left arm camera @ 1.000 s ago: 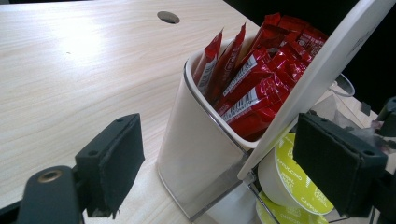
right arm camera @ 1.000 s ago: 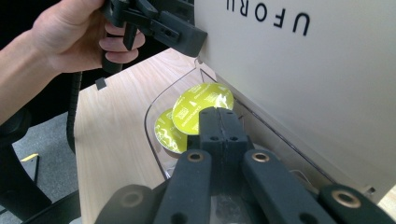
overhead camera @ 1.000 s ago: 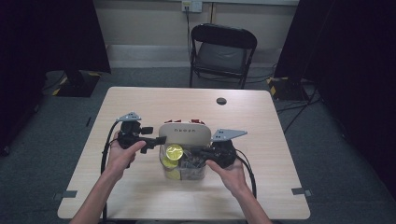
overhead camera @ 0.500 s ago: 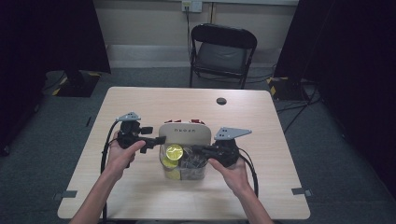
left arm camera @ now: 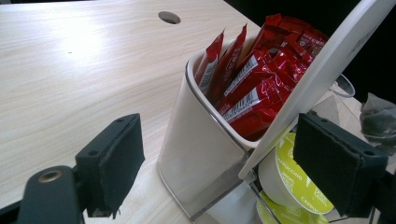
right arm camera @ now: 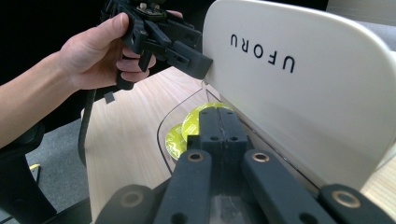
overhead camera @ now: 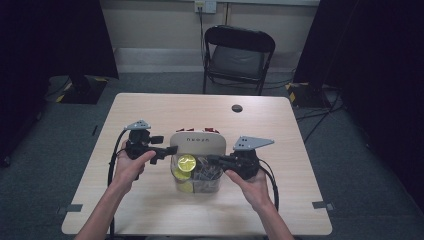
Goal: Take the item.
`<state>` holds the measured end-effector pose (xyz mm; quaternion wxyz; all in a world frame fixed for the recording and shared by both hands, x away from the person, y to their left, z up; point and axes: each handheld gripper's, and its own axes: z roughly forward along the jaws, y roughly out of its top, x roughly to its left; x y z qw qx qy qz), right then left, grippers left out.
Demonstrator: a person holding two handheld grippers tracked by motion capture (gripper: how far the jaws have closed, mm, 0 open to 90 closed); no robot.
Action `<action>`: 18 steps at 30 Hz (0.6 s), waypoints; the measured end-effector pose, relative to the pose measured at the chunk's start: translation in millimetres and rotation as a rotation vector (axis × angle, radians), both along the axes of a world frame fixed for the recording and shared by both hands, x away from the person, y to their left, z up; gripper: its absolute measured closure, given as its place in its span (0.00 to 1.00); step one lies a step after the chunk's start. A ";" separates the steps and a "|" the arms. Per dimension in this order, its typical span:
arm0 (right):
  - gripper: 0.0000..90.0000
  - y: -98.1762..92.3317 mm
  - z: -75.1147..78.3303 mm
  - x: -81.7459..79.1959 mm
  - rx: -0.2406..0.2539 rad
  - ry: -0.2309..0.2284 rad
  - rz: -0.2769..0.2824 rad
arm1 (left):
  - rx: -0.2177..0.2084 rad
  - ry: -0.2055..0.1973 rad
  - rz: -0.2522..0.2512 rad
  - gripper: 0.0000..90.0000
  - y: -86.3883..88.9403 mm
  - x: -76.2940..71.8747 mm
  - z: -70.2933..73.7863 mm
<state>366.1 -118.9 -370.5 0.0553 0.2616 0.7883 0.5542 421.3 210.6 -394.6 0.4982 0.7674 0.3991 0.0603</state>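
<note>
A clear organizer box (overhead camera: pixel 196 186) stands mid-table with its white lid (overhead camera: pixel 196 142) (right arm camera: pixel 299 93) tilted up. Red sachets (overhead camera: pixel 188 130) (left arm camera: pixel 252 79) fill the white back compartment. Yellow-green capsules (overhead camera: pixel 187 161) (left arm camera: pixel 289 182) (right arm camera: pixel 194 116) lie in the clear front part, with tea bags (overhead camera: pixel 205 172) (left arm camera: pixel 378 121) beside them. My left gripper (overhead camera: pixel 167 151) (left arm camera: pixel 226 163) is open at the box's left side, one jaw against the lid's edge. The right gripper (overhead camera: pixel 212 159) (right arm camera: pixel 218 116) is shut, its tips just under the raised lid above the capsules; nothing shows between them.
The box sits on a light wooden table (overhead camera: pixel 150 115) with a dark cable hole (overhead camera: pixel 237 108) (left arm camera: pixel 169 17) near its far edge. A black folding chair (overhead camera: pixel 239 55) stands beyond the table. Cables trail from both grippers toward the near edge.
The right gripper has drifted slightly to the right. The left gripper and the lid stay where they were.
</note>
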 end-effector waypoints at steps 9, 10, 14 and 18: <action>1.00 -6.3 3.5 -1.9 0.011 -0.008 -0.009 | -0.001 0.000 -0.001 0.18 0.1 0.2 0.0; 1.00 -7.0 3.9 -2.3 0.013 -0.008 -0.010 | -0.001 0.000 -0.001 0.18 0.0 0.2 0.0; 1.00 -12.3 6.8 -3.6 0.022 -0.010 -0.018 | -0.001 0.001 -0.001 0.18 0.0 0.2 0.0; 1.00 -16.2 8.3 -4.8 0.023 -0.014 -0.024 | -0.001 0.001 -0.001 0.18 0.1 0.4 -0.1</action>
